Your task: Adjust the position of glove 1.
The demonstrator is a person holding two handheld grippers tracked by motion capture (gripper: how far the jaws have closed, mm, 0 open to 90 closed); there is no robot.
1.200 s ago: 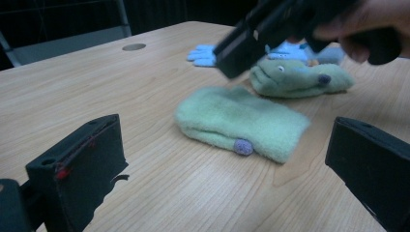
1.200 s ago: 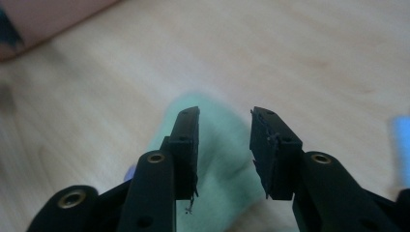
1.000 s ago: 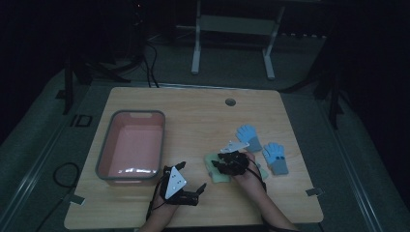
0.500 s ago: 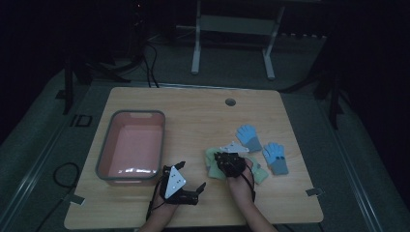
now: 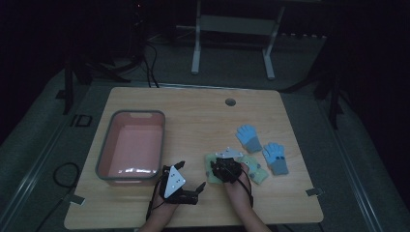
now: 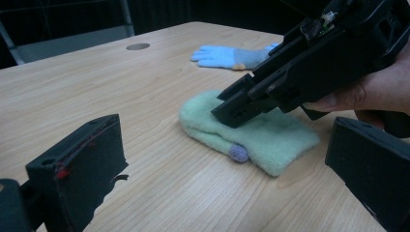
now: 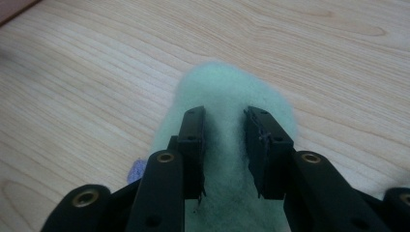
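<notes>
A pale green mitten (image 7: 232,82) lies flat on the wooden table (image 5: 193,121), also seen as the mitten (image 6: 270,140) and the mitten (image 5: 209,163). My right gripper (image 7: 225,121) rests its tips on top of it; its jaws have just been opening and stand slightly apart, with green fleece showing in the gap and nothing pinched. From above, the right gripper (image 5: 217,168) points left. A second green mitten (image 5: 257,173) lies to its right. My left gripper (image 6: 225,145) is open wide and empty, aimed at the mitten from a short way off, seen as the left gripper (image 5: 191,175).
A pink bin (image 5: 162,140) stands at the left of the table. Two light blue gloves (image 5: 249,137) (image 5: 275,158) lie at the right, one blue glove (image 6: 222,55) beyond the mitten. A round cable hole (image 5: 230,102) is near the far edge.
My right hand has shifted a little left and toward the near edge over the green mitten. The left gripper has stayed where it was.
</notes>
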